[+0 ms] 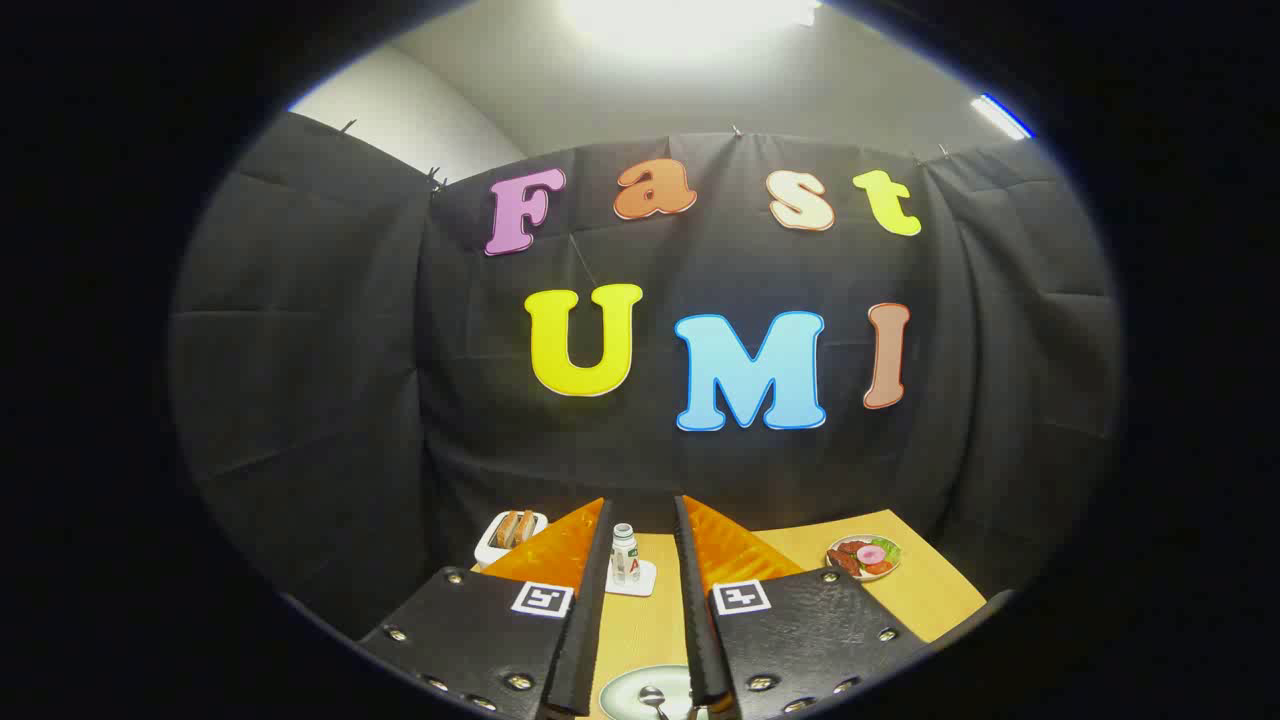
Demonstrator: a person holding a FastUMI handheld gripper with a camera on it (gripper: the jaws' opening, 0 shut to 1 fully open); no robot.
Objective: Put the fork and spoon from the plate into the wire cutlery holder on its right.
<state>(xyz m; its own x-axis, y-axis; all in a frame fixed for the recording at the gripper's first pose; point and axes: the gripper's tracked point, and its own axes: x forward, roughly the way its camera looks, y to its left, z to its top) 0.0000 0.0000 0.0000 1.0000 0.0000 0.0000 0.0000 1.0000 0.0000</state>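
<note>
Between the two fingers of the gripper point(640, 600), which stand parted with nothing held, a strip of the wooden table point(640, 630) shows. Down near the fingers' base lies the pale plate point(625, 692) with the spoon point(652, 698) on it; the fork is hard to make out. Beyond the fingertips a small bottle point(624, 552) stands on a white coaster point(640, 580). Further left sits a white toaster point(508, 535) with bread slices, and well to the right a plate of food point(864, 556).
</note>
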